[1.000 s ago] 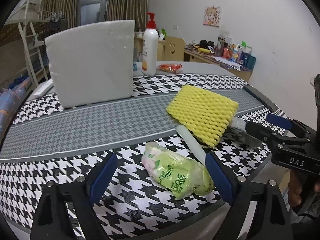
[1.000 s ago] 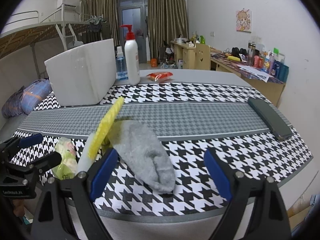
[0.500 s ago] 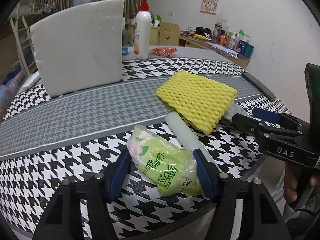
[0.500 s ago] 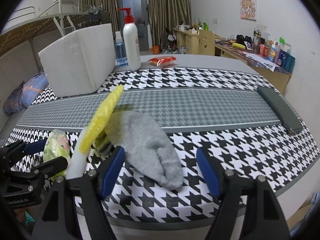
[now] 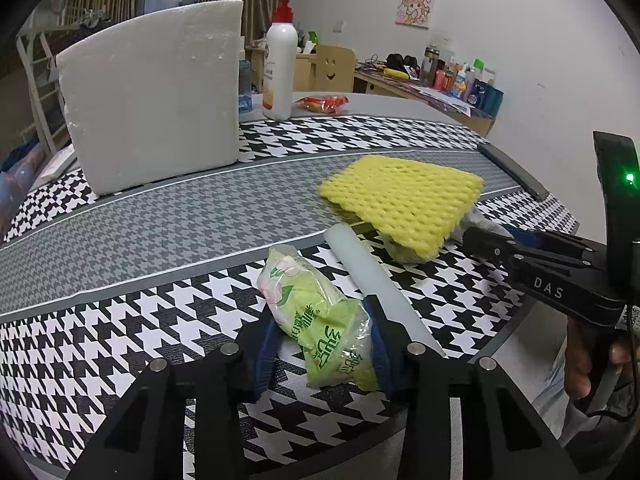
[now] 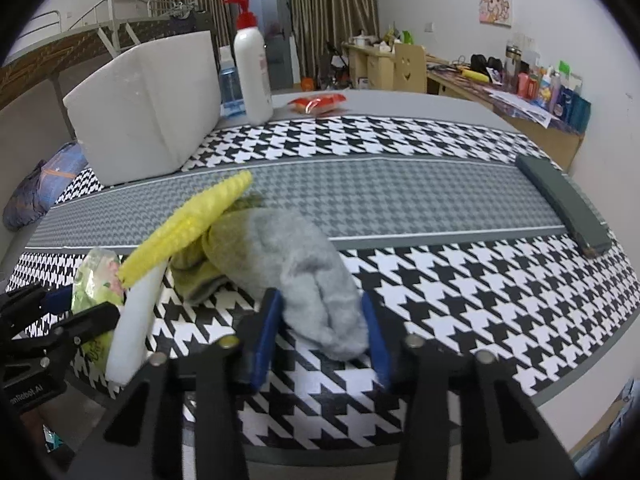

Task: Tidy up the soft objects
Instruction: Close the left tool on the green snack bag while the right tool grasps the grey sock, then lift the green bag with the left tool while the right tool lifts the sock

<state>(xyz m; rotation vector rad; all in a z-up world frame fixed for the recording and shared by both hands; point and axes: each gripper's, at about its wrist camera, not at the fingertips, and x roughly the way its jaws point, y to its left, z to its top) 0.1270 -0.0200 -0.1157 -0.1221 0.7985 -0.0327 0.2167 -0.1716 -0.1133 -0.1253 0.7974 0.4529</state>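
Gripping near the table's (image 5: 168, 216) front edge | left gripper (image 5: 322, 344) squeezing tissue pack (image 5: 320, 320), jaws just closing | right gripper (image 6: 322, 332) closing on grey sock's (image 6: 304, 264) near end, long axis running away from fingers

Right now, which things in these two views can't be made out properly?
- Olive green cloth: right wrist view, mostly under the yellow foam net sheet and grey sock; its shape is unclear.
- White foam box: both views show only outer walls; contents hidden.
- White pump bottle: label too small to read.
- Green plastic tissue pack: near end hidden between the left hand-held gripper pads.
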